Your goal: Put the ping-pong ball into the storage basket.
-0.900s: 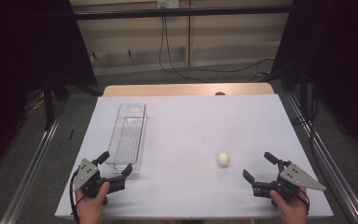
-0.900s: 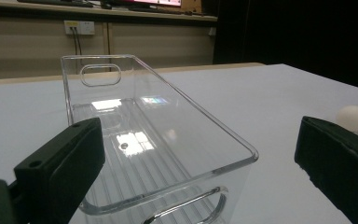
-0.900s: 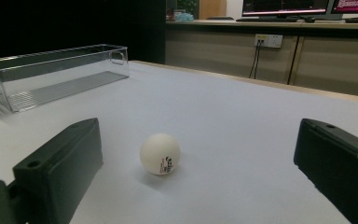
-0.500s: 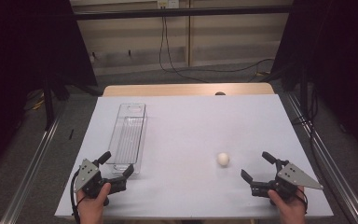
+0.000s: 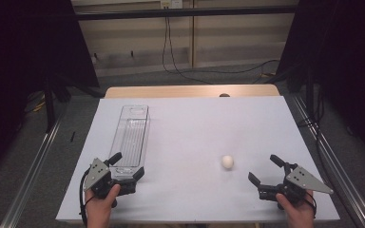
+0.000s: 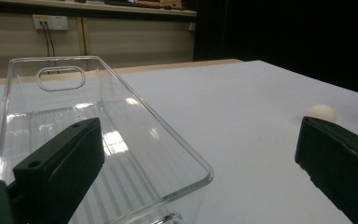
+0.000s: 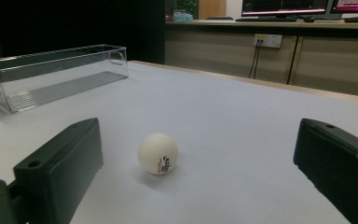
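Observation:
A clear plastic bin [image 5: 132, 133] lies lengthwise on the left half of the white table [image 5: 195, 123]. My left gripper [image 5: 128, 164] is at the bin's near end, open wide. In the left gripper view the bin [image 6: 121, 140] stands just ahead of the spread jaws, with nothing pressed between them. A white ball [image 5: 227, 161] rests on the table right of centre. My right gripper [image 5: 264, 168] is open just to the right of it and nearer the front edge. In the right gripper view the ball [image 7: 157, 153] sits on the table ahead of the open jaws, untouched.
The bin [image 7: 56, 74] is empty and has a handle cut-out at its far end. Dark curtains flank the table, metal rails [image 5: 33, 161] run along both sides, and cables [image 5: 171, 57] hang behind it. The ball [image 6: 321, 113] also peeks past the left gripper's right jaw.
The left gripper has edged a little to the right along the bin's near end. The right gripper and the ball have stayed put.

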Tool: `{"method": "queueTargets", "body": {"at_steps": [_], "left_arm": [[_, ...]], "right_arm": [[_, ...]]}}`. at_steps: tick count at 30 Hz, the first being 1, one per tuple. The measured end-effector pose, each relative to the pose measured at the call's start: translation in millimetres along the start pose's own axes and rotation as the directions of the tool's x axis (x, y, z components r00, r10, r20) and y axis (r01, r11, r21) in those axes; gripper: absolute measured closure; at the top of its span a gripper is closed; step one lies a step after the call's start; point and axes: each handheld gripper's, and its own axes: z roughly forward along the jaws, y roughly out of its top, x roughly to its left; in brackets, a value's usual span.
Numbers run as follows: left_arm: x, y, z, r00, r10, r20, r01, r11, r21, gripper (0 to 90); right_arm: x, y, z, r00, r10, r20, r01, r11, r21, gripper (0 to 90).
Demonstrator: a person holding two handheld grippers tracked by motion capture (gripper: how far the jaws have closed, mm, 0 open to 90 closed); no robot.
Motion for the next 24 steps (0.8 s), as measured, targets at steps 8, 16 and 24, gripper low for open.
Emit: {"method": "queueTargets", "body": {"at_steps": [8,16,24], "left_arm": [[-6.0,6.4,6.0,0.9997,0.011,0.021,-0.011,0.9999,-0.001,1.3],[-15.4,9.8,18.0,0.9989,-0.005,0.047,0.006,1.0,-0.005,1.4],[-23.9,14.8,28.8,0.9972,0.007,0.075,-0.008,0.9999,0.007,1.4]], "right_arm": [[0.9,-0.4,1.9,0.9999,-0.007,-0.01,0.007,1.0,0.009,1.0],[0.6,0.1,2.2,1.0,-0.001,-0.004,0.001,1.0,0.004,1.1],[-0.8,0.7,1.9,1.0,-0.007,0.0,0.007,1.0,-0.003,1.2]]}}
